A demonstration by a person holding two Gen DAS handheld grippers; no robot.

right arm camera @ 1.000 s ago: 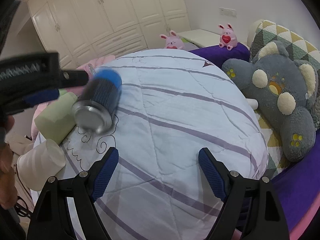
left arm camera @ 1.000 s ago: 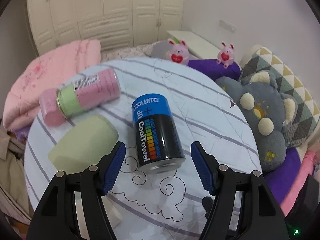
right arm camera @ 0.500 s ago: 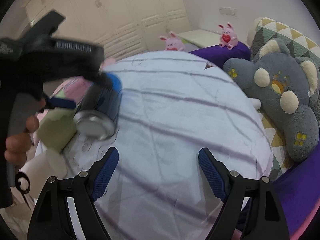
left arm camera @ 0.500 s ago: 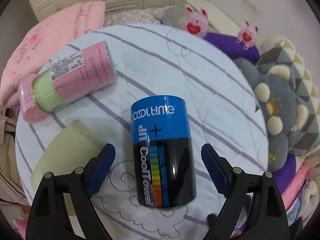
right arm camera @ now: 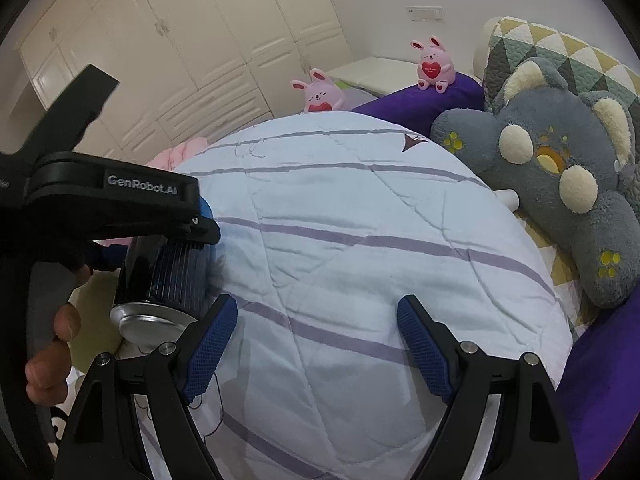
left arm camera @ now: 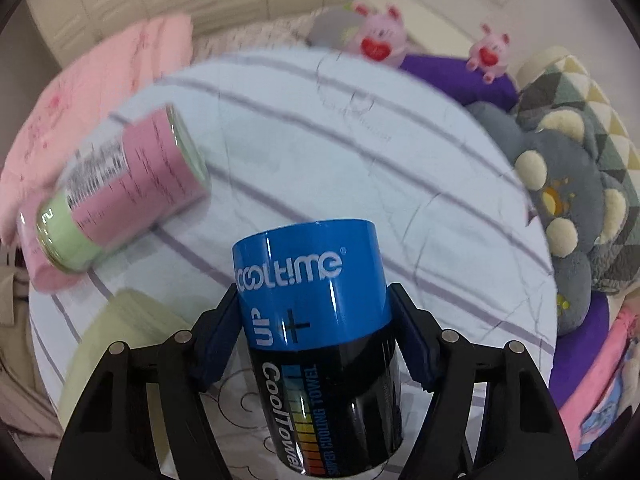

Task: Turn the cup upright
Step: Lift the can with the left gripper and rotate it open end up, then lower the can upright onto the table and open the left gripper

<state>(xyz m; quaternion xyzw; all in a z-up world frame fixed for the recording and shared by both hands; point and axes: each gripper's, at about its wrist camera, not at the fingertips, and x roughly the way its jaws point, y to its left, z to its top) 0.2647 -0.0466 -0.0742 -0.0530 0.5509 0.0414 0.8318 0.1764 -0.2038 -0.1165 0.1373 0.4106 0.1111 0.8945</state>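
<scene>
A blue and black CoolTowel can-shaped cup lies tilted over the striped quilt. My left gripper is shut on its blue part, one pad on each side. In the right wrist view the cup is at the left with its silver end facing the camera, held under the left gripper's black body. My right gripper is open and empty over the quilt, to the right of the cup.
A pink and green canister lies on its side at the left. A pale green cup lies beside my left fingers. A grey plush and pink bunnies border the quilt at the right and back.
My left gripper moved down over the blue and black cup and shut on it. The cup now stands a little raised at its blue end. The right gripper stayed open and still.
</scene>
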